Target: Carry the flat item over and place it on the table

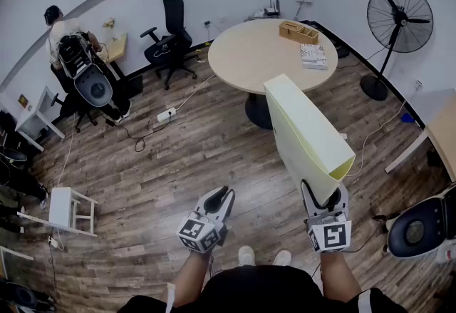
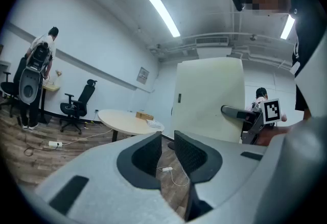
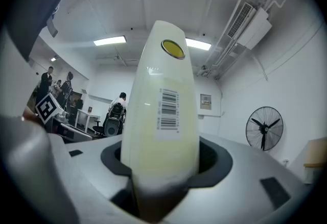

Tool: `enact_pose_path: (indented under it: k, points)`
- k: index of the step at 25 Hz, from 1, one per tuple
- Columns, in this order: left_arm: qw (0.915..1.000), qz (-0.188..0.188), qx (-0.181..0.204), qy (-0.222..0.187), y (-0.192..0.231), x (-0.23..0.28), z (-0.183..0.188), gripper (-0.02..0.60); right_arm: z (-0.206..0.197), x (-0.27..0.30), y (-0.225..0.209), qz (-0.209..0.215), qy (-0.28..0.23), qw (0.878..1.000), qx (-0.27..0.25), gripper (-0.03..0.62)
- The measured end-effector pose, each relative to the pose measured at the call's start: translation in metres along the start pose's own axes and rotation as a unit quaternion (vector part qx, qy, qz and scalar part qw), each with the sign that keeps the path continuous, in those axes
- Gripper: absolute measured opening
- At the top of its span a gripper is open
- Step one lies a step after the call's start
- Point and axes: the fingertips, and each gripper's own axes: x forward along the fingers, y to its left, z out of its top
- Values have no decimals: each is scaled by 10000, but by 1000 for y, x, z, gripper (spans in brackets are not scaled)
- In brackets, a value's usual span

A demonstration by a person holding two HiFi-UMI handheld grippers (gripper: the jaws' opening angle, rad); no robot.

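Observation:
The flat item (image 1: 306,133) is a pale yellow, slim folder-like case with a barcode label (image 3: 168,108). It stands tilted up out of my right gripper (image 1: 322,194), which is shut on its lower end (image 3: 161,162). The left gripper view also shows the case (image 2: 209,98), off to that gripper's right. My left gripper (image 1: 222,197) hangs low beside the right one. Its pads (image 2: 153,151) stand almost together with only a thin slit between them and hold nothing. The round beige table (image 1: 242,55) lies ahead across the wooden floor, also visible in the left gripper view (image 2: 122,118).
On the table's far right sit a wooden box (image 1: 298,31) and a printed booklet (image 1: 313,55). A standing fan (image 1: 399,19) is at right, a black office chair (image 1: 169,33) behind the table, a person (image 1: 60,33) at back left. A power strip with cables (image 1: 165,116) lies on the floor.

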Motion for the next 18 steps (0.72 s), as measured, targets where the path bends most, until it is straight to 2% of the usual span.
enact_pose_path:
  k: [9, 14, 18]
  points:
    - [9999, -19, 86, -49, 13, 1, 7, 71, 2, 16, 9, 30, -30, 10000, -74, 255]
    - [9999, -106, 68, -91, 23, 7, 12, 71, 3, 28, 13, -5, -192, 9994, 303, 263]
    - [9997, -169, 152, -114, 38, 7, 18, 69, 3, 40, 20, -144, -277, 9989, 345, 265]
